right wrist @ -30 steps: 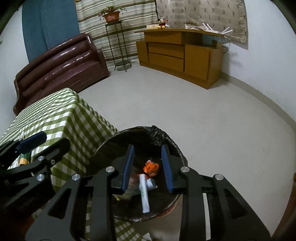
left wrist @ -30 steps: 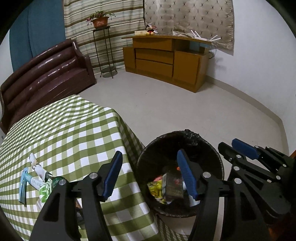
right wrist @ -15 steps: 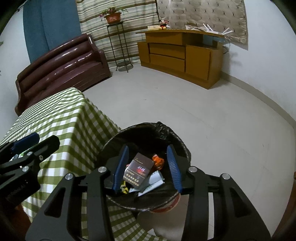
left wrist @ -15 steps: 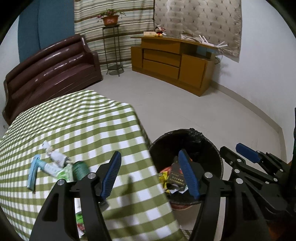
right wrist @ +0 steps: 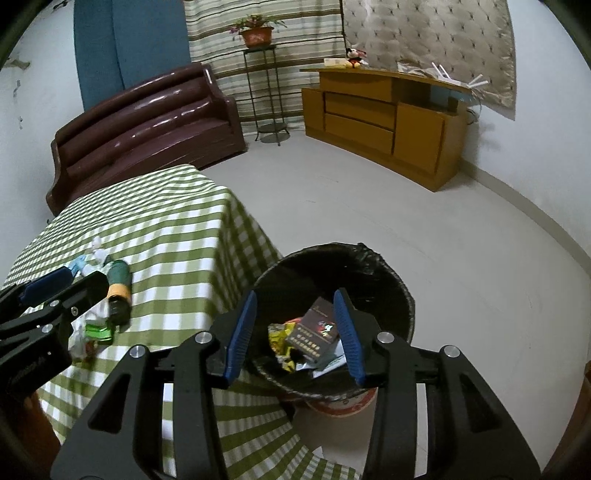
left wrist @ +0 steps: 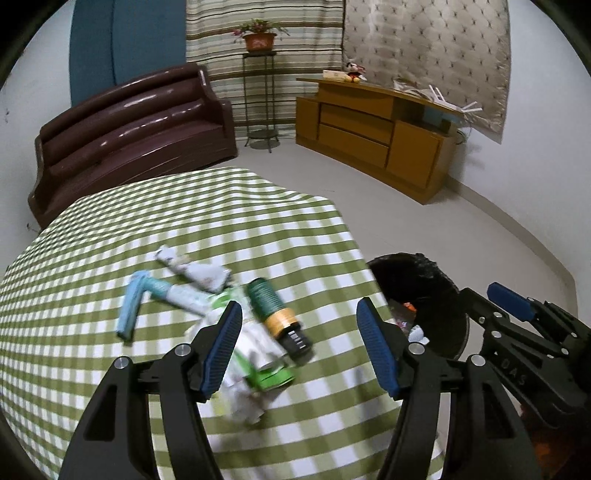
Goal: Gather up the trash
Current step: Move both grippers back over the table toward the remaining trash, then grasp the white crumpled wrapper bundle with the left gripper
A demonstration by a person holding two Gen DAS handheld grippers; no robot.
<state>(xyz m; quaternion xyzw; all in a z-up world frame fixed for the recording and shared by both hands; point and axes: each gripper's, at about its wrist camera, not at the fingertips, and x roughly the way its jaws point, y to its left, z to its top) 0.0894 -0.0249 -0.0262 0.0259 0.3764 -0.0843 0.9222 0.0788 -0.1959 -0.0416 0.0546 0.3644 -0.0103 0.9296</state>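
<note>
Trash bin [right wrist: 391,280] black-lined, part-filled

Looked like a living room in a home. Held a dark brown sofa [left wrist: 133,125] against the wall, a wooden sideboard [left wrist: 376,133] with drawers, a potted plant [left wrist: 259,38] on a thin metal stand, striped curtains [left wrist: 266,22] behind. Had a table under a green checked cloth [left wrist: 184,221] and a black-lined bin [right wrist: 332,306] on the pale floor beside it.
</note>
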